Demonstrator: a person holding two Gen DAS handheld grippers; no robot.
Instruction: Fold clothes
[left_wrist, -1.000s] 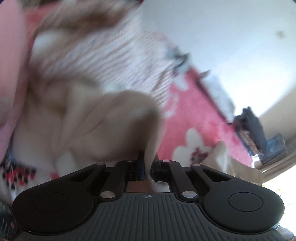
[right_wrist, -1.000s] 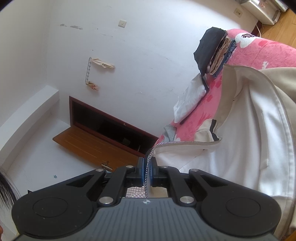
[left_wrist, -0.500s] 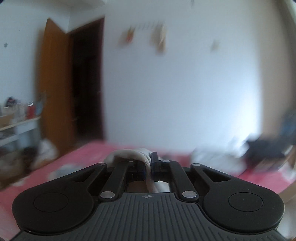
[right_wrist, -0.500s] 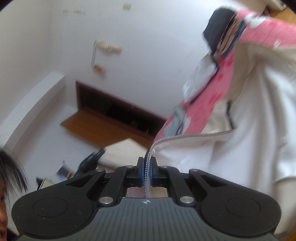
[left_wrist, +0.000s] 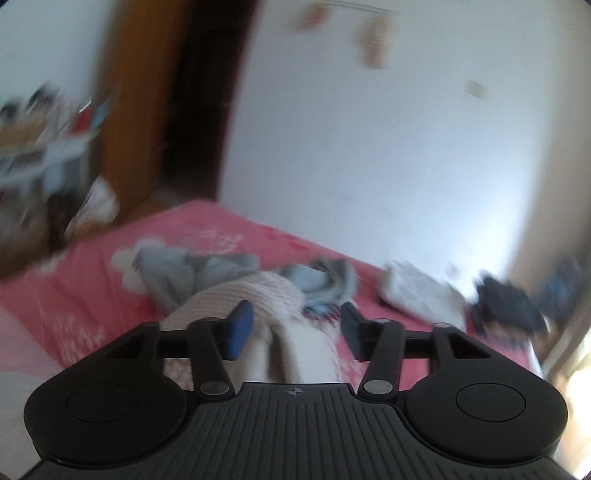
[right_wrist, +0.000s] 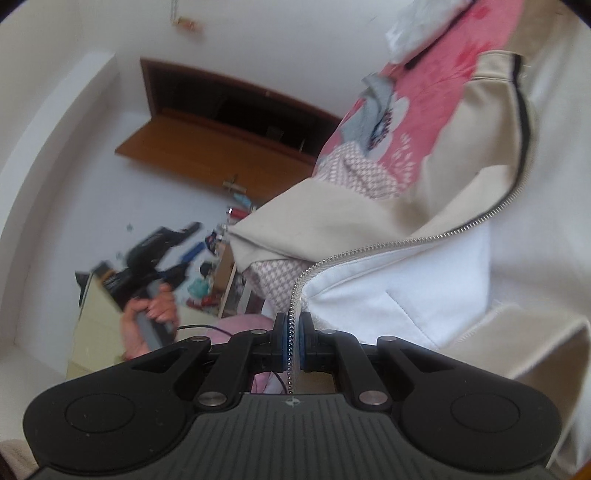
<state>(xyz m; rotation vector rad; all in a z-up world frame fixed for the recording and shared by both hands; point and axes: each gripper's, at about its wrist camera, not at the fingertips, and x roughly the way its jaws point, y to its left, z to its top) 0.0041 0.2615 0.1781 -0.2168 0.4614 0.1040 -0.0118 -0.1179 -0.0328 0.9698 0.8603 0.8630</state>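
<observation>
Left gripper (left_wrist: 291, 330) jaws opening, just let go of cream jacket cloth that now sags loose between them. Right gripper (right_wrist: 292, 341) stays clamped on the cream zip-up jacket (right_wrist: 399, 280) at its metal zipper edge (right_wrist: 295, 299); likely regrasp next.

On the bed (left_wrist: 85, 284), a heap of clothes (left_wrist: 221, 273) lies in the middle; folded piles (left_wrist: 417, 295) sit to its right, near the wall (left_wrist: 369, 147) behind.

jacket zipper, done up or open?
Open. The jacket lies spread with its white lining showing, and the right gripper pinches one lone row of zipper teeth with no matching row joined to it.
</observation>
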